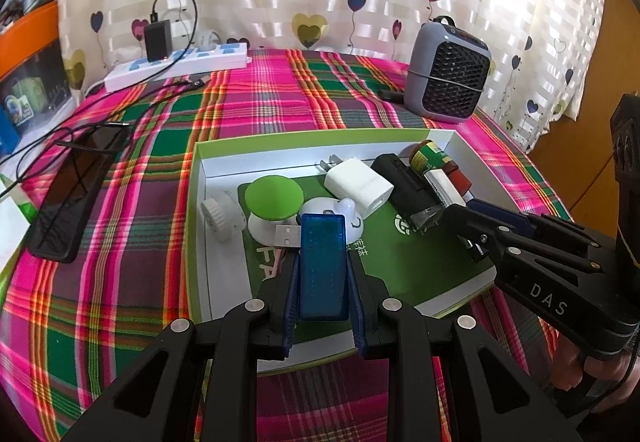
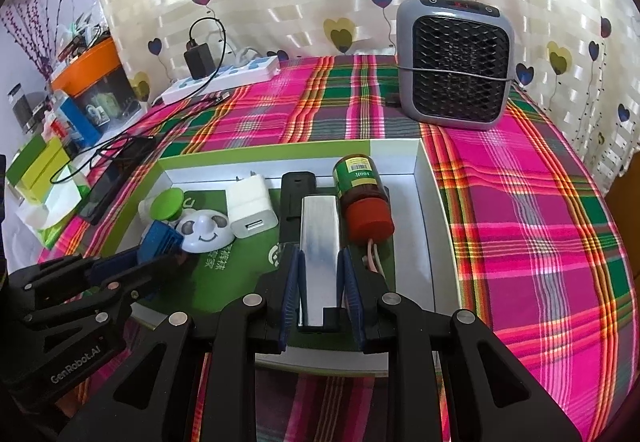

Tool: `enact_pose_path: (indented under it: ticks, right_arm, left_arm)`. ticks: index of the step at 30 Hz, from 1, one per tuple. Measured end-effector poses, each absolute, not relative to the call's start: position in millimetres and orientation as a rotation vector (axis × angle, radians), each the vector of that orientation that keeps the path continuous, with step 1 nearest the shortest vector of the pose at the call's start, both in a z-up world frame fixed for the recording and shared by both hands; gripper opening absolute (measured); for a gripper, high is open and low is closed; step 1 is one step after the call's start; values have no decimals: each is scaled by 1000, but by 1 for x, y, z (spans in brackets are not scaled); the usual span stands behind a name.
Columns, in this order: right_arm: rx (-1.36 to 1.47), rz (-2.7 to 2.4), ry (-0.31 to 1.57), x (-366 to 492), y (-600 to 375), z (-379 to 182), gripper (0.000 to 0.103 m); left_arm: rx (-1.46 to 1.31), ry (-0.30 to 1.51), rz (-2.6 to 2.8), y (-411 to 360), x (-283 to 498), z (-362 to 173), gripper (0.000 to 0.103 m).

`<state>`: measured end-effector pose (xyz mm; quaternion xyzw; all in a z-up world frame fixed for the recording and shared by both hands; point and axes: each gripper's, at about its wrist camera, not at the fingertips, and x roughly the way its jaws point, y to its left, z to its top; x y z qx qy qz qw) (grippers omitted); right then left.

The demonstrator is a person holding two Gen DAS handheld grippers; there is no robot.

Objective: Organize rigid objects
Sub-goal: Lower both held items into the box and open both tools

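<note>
My left gripper is shut on a blue translucent USB device and holds it over the green-rimmed white box. My right gripper is shut on a silver rectangular lighter-like block over the box's right half. In the box lie a white USB charger, a green-topped round holder, a white smiley suction holder, a white wheel-like knob, a black block and a brown bottle with red cap.
A grey fan heater stands at the back right on the plaid cloth. A white power strip with a black adapter and cables lies back left. A black glossy phone-like slab lies left of the box. Boxes and clutter line the left edge.
</note>
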<state>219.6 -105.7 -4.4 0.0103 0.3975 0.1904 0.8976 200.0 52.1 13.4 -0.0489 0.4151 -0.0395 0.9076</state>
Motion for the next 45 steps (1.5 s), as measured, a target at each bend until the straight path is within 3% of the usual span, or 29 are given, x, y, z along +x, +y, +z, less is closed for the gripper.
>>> enact_pose_path:
  ticks: [9, 15, 29, 31, 34, 45]
  right_arm:
    - [38, 413, 828, 220, -106, -5, 24]
    - [41, 422, 832, 219, -104, -5, 24]
    - [42, 430, 838, 218, -101, -6, 25]
    - [45, 428, 836, 217, -101, -6, 27]
    - [49, 429, 832, 217, -102, -5, 38]
    - [40, 419, 806, 206, -104, 4, 38]
  left_arm:
    - [-86, 854, -80, 50, 201, 14, 23]
    - [-74, 854, -77, 48, 202, 14, 31]
    - [-66, 853, -73, 46, 201, 14, 32]
    - [-62, 853, -71, 46, 201, 14, 33]
    - [-48, 854, -68, 45, 200, 14, 35]
    - [-54, 828, -52, 44, 181, 23, 36]
